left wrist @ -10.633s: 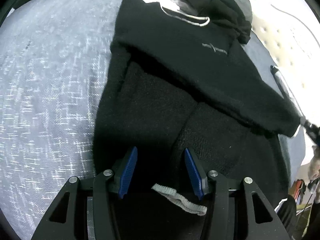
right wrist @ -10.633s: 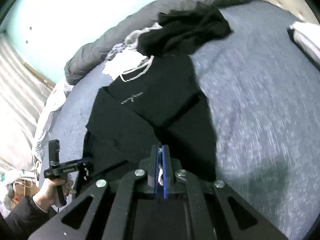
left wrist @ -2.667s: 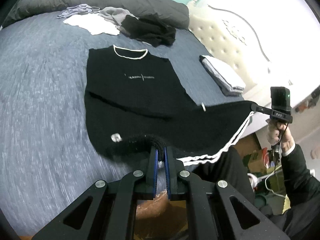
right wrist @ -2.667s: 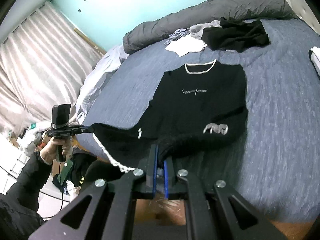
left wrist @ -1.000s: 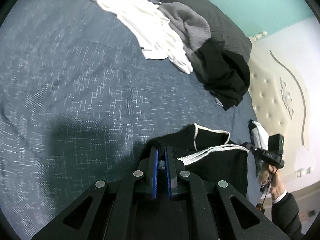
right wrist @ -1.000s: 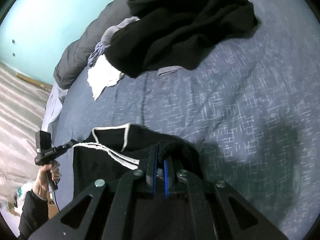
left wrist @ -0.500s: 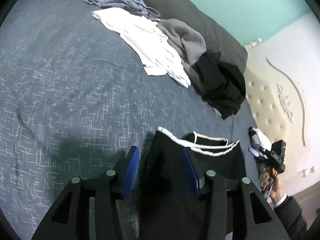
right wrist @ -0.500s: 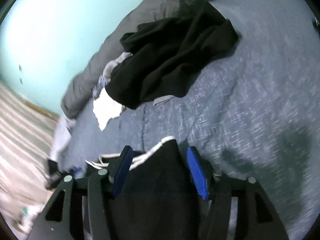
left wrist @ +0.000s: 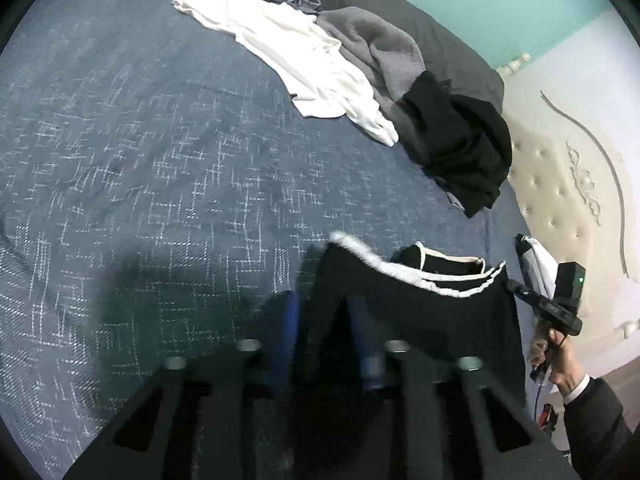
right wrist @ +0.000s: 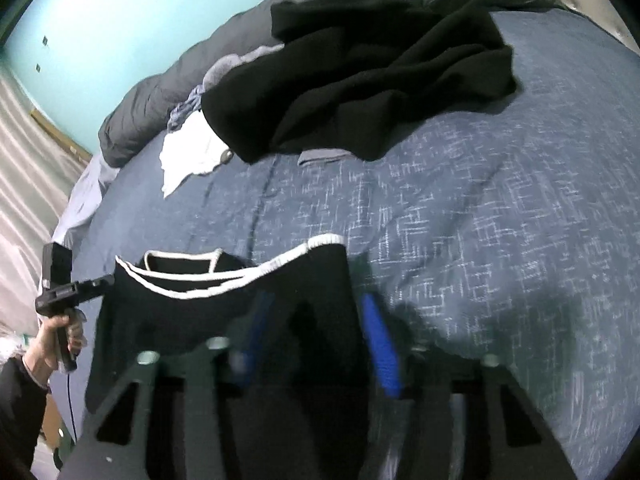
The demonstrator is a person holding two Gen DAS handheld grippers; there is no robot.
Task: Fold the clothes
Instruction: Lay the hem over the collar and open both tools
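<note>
The black sweater (left wrist: 440, 312) with white trim lies folded on the blue bedspread, its white-edged hem up over the collar. My left gripper (left wrist: 326, 320) sits over the fold's left corner. Its blue fingers (left wrist: 286, 328) are blurred and apart, closing, with black cloth between them but not pressed. In the right wrist view the same sweater (right wrist: 180, 320) fills the lower left. My right gripper (right wrist: 316, 328) is over its right corner, its jaws also closing and still apart around the cloth. Each view shows the other hand-held gripper at the sweater's far side.
A heap of clothes lies at the far side of the bed: a white garment (left wrist: 304, 52), a grey one (left wrist: 376, 44) and a black one (left wrist: 460, 148). A grey duvet roll (right wrist: 160, 92) runs behind it. The tufted headboard (left wrist: 560, 184) and a folded stack (left wrist: 536, 256) are on the right.
A second ago both grippers were shut on the sweater's hem. They opened and let it drop onto the collar; now their jaws stand narrower than half a second ago.
</note>
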